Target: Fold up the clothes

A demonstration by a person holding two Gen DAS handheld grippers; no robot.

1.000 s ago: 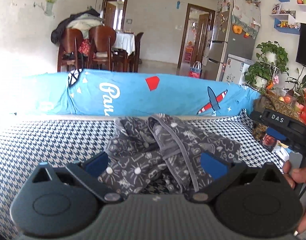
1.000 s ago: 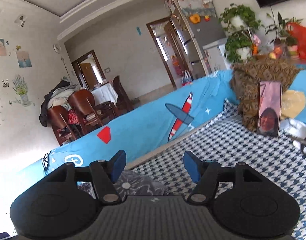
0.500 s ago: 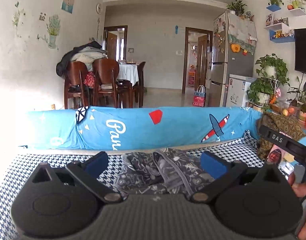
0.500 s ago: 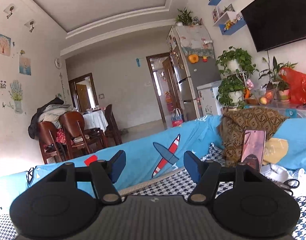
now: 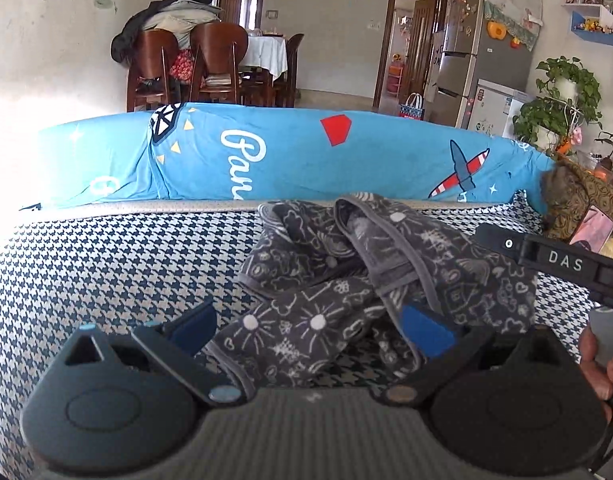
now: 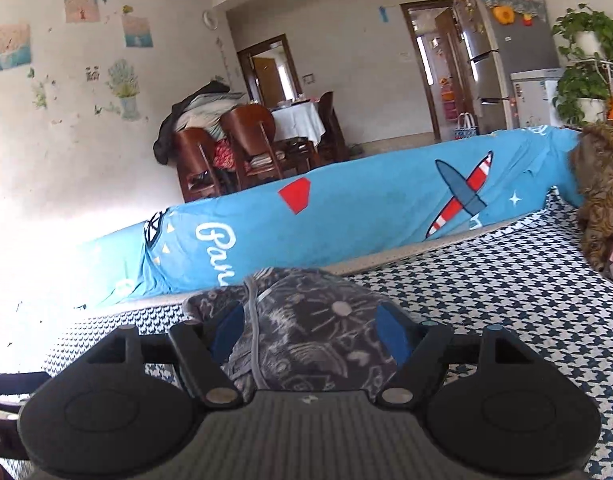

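Since half a second ago both cameras have tipped downward: ceiling and upper wall have left view, and the garment [image 5: 370, 280] now fills the lower middle of each picture. In the right wrist view the cloth, absent between the fingers a moment earlier, now sits between them.

Progress: I judge the folding barely begun. The garment lies in a crumpled heap on the houndstooth cover [image 5: 118, 264] of the bed, near its far edge and just before the blue bolster [image 5: 290, 156]. No neat fold, flat panel or squared edge shows. Spreading, smoothing and every fold remain.

Tongs: my left tongs [image 5: 310, 330] stand spread, one blue pad at each side of the heap's near lobe, neither visibly pressing cloth. My right tongs [image 6: 310, 330] are opening; a hump of the garment lies between the pads, and I see no pinch. The right tool's black body [image 5: 554, 260] shows at the right edge of the left view, with a hand [image 5: 598, 364] on its handle.

Materials: the garment is soft dark-grey knit printed with pale doodles, bound with a lighter grey trim and bearing small round white snaps. It slumps in thick rolls, so I expect it to drape limply. The cover is a flat weave in navy and white. The bolster is smooth printed cotton, cylindrical.
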